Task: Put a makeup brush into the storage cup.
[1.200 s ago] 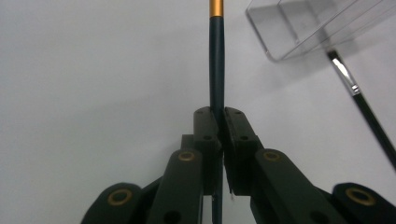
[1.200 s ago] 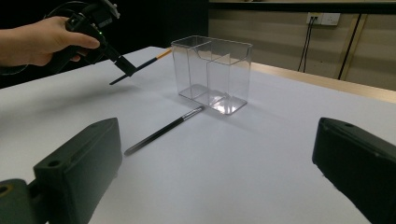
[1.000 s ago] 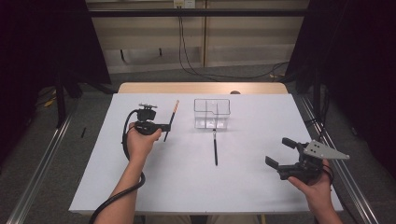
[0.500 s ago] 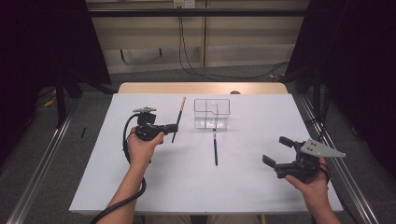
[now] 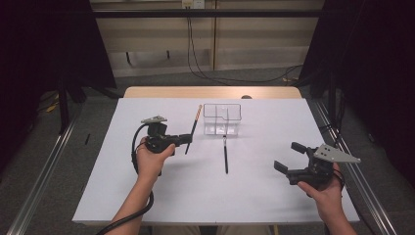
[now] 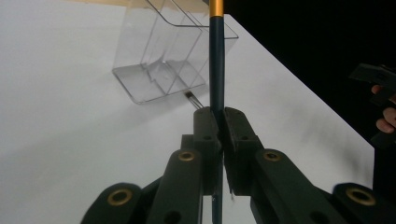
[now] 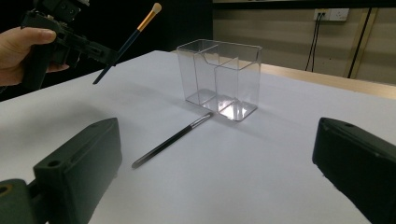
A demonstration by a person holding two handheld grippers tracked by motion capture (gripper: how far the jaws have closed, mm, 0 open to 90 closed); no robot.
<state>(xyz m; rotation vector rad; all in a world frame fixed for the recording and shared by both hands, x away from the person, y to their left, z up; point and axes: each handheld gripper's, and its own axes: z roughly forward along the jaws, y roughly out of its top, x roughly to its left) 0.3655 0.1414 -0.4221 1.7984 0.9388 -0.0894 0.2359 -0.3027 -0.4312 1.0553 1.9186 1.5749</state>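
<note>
The left gripper [image 5: 188, 138] is clamped on a slim dark makeup brush with a gold ferrule [image 5: 194, 128], lifted off the white desk left of the clear plastic compartment organiser [image 5: 222, 119] near the far edge, seemingly for dropping in; the right gripper [image 5: 288, 157] is held wide near the right edge, while a second black brush [image 5: 225, 154] lies before the organiser
</note>
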